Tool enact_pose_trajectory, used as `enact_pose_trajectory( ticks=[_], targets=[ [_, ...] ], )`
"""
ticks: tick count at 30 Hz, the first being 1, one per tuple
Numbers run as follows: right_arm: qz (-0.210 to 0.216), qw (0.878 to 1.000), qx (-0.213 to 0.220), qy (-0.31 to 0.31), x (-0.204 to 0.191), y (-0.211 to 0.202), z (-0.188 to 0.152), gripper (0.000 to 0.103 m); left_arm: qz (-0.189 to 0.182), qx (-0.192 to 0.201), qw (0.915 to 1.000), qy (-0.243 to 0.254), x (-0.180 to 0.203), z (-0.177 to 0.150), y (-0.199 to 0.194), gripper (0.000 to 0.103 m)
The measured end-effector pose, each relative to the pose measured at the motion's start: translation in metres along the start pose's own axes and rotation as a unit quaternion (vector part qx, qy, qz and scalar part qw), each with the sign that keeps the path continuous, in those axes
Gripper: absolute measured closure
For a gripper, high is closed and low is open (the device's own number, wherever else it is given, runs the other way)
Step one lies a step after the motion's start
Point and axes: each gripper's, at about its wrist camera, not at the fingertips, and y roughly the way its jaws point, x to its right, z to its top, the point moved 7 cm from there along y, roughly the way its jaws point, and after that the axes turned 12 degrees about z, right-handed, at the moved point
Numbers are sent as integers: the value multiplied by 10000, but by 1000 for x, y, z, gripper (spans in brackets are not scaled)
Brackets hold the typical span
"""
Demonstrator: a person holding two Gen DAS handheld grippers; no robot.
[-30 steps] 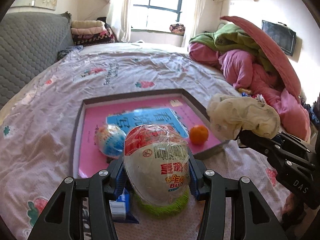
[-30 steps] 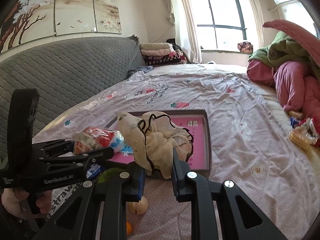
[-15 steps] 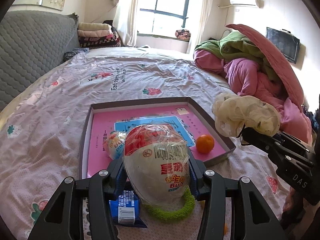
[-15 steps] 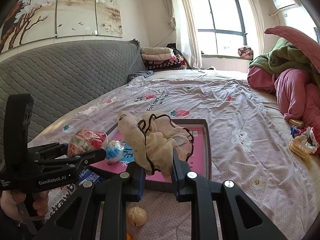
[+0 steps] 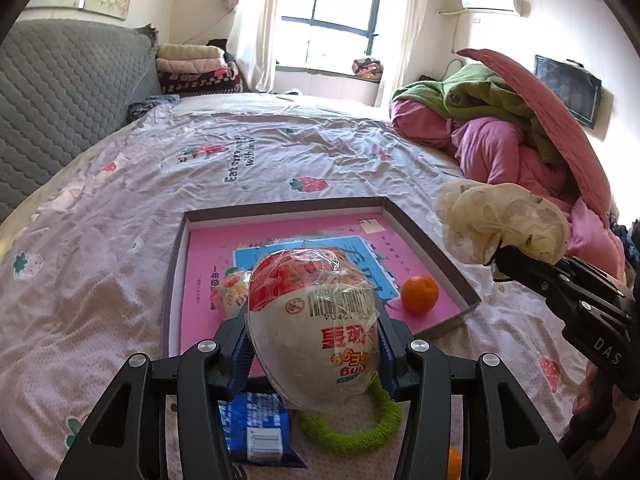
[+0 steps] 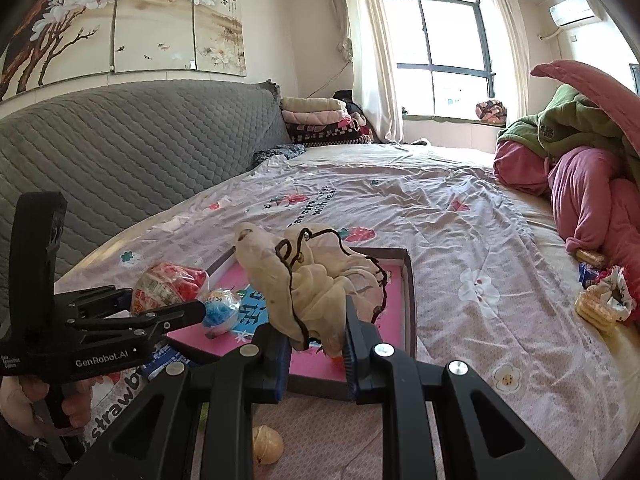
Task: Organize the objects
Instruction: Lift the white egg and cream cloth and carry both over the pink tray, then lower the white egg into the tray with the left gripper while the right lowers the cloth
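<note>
Firmly between left tongs [image 5: 314, 344]: egg toy [image 5: 316, 320].

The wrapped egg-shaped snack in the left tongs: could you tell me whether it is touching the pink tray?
Apart. In the right wrist view, the left tongs hold the wrapped egg-shaped snack in the air, clear above the pink tray.
</note>
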Motion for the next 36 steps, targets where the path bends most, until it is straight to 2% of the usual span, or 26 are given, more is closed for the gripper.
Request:
enact_pose_trajectory(
  ticks=[7, 12, 21, 29, 36],
  targets=[
    [-41, 9996, -3, -268, 2, 17, 11, 81, 202, 7, 9996, -177, -27, 15, 7, 51],
    [-81, 9995, -54, -296, 5, 30, 12, 81, 174, -208, 9990, -368, -44, 18, 19, 51],
    [-104, 9991, -52, -396, 10, 49, 20, 81, 354, -315, 9975, -519, -70, 19, 34, 51],
    [45, 9991, -190, -379, 4, 57, 11, 81, 526, -575, 9960, -443, -71, 1, 58, 51],
    [64, 9985, -367, -401, 1, 66, 2, 81, 536, -717, 9954, -330, -64, -11, 69, 51]
  ],
)
